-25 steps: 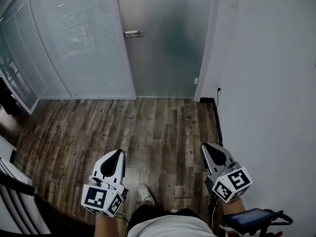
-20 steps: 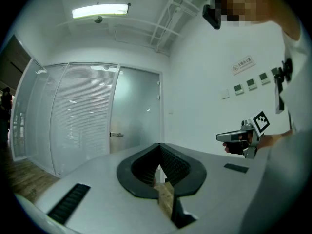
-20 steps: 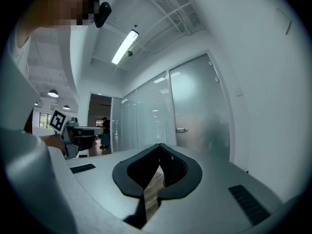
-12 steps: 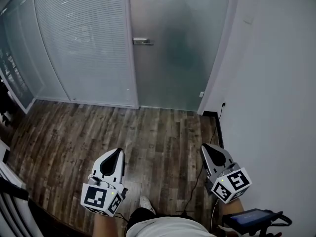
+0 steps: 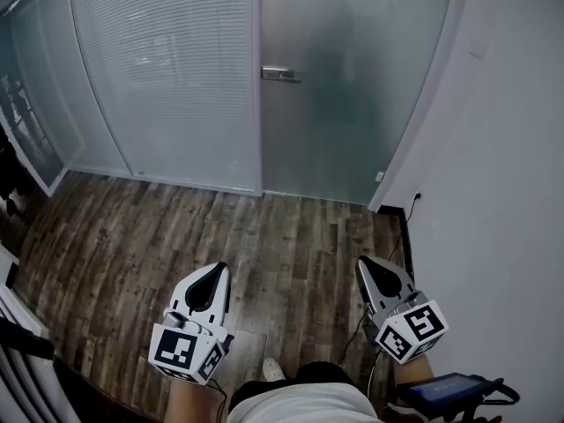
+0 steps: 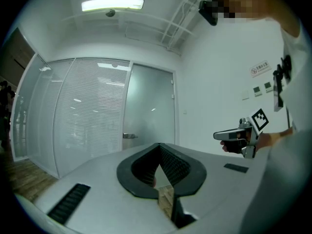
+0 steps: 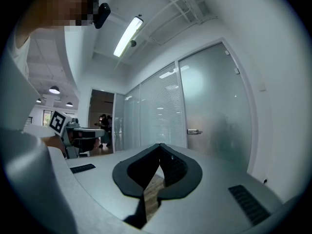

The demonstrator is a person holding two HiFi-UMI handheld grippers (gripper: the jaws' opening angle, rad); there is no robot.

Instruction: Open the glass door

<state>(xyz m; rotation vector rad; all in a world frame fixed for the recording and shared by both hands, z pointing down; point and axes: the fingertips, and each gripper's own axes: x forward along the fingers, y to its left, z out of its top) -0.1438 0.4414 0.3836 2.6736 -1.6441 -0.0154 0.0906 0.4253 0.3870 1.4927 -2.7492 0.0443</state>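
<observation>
The frosted glass door [image 5: 352, 86] stands closed across the wooden floor ahead, its metal handle [image 5: 280, 74] at its left edge. The left gripper view shows the door [image 6: 151, 111] and handle [image 6: 129, 136] straight ahead. In the right gripper view the door [image 7: 219, 116] and its handle [image 7: 194, 131] lie ahead to the right. My left gripper [image 5: 211, 276] and right gripper [image 5: 367, 266] are held side by side, level, pointing at the door and well short of it. Both are shut with nothing between the jaws.
A glass partition with blinds [image 5: 167, 69] runs left of the door. A white wall [image 5: 511, 148] closes the right side, with a socket [image 5: 417, 196] and a cable [image 5: 407, 232] at its foot. Wooden floor [image 5: 264, 227] lies between me and the door.
The door and its handle have come nearer and shifted right and down in the head view. Both grippers have moved forward together, still shut.
</observation>
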